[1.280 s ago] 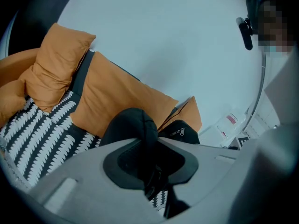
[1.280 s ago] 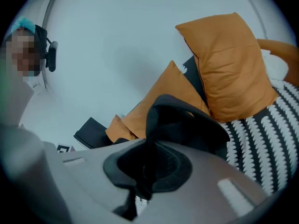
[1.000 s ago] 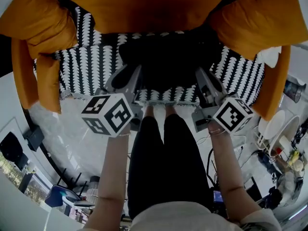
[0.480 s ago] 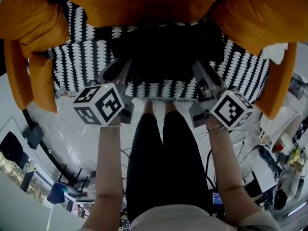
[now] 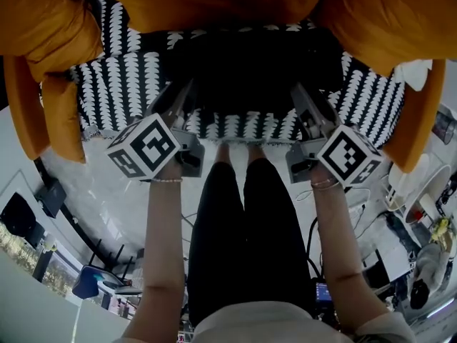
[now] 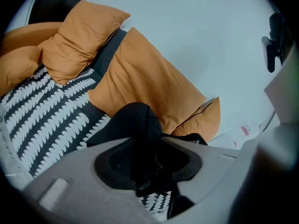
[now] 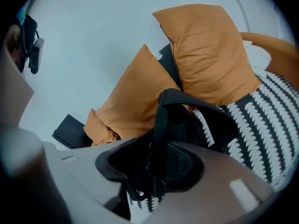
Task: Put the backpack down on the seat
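Observation:
The black backpack (image 5: 257, 70) lies on the sofa seat, which has a black-and-white patterned cover (image 5: 121, 98), against the orange back cushion. My left gripper (image 5: 187, 91) is at its front left corner. Its jaws are opening, with a lump of black backpack fabric (image 6: 140, 125) lying loose between them in the left gripper view, where the gripper (image 6: 147, 164) points at the seat. My right gripper (image 5: 300, 95) is at the front right corner. Its jaws are opening too, and a black strap (image 7: 161, 125) hangs between them with gaps either side of the gripper (image 7: 154, 167).
Orange cushions (image 5: 43, 27) (image 5: 393, 20) and orange armrests (image 5: 28, 120) flank the seat. The person's legs (image 5: 243, 227) stand right before the sofa's front edge. Cables and small items litter the floor at the right (image 5: 421, 227). A white wall rises behind the sofa (image 6: 201, 41).
Both grippers have moved a little toward the sofa back and the backpack has settled further onto the seat. The marker cubes have turned slightly.

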`<state>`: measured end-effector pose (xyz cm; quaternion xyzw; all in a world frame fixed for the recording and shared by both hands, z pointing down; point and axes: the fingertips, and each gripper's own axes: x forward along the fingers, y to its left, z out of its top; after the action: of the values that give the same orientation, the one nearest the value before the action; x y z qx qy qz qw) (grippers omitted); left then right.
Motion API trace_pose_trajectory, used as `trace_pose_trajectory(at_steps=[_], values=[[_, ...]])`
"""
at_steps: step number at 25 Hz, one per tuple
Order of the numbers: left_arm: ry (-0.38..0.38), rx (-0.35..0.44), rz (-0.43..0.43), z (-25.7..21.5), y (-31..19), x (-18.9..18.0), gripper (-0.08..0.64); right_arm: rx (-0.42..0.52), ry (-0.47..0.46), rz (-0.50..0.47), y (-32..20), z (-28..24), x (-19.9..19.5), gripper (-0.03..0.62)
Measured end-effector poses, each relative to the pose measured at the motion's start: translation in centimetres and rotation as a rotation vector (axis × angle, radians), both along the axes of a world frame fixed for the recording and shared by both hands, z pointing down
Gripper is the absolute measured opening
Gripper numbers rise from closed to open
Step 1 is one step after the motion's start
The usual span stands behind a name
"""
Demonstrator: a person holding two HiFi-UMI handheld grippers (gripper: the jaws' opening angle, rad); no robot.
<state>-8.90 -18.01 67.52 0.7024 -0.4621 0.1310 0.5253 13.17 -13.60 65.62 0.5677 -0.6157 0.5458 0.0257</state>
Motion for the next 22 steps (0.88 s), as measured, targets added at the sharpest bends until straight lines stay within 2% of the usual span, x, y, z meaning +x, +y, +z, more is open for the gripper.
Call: trace_pose_trajectory(at_steps=[4, 8, 11, 13, 15, 22], values=[[-0.01, -0.022, -0.016, 0.3, 0.6, -0.6, 0.172, -0.013, 0.032, 0.012, 0.5, 0.0, 0.6, 0.191], [-0.005, -0.04, -0.017, 0.8, 1.0, -0.9, 0.206, -0.024, 0.084, 0.073, 0.9, 0.2, 1.8, 0.221], [0.025, -0.045, -0.029, -0.7, 1.2, -0.5, 0.241, -0.018, 0.09, 0.084, 1.1, -0.9, 1.8, 0.221], [0.015, -0.027, -0.027, -2.1, 1.3, -0.4, 0.259, -0.011, 0.099, 0.085, 1.4, -1.8, 1.9, 0.221], [0.007, -0.021, -0.014, -3.0, 1.5, -0.2, 0.272, -0.001, 0.098, 0.086, 1.6, -2.8, 2.0, 0.221], [0.063, 0.009, 0.023, -6.5, 1.7, 1.3, 0.275, 0.074, 0.049, 0.043, 0.9, -6.8, 1.1, 0.221]])
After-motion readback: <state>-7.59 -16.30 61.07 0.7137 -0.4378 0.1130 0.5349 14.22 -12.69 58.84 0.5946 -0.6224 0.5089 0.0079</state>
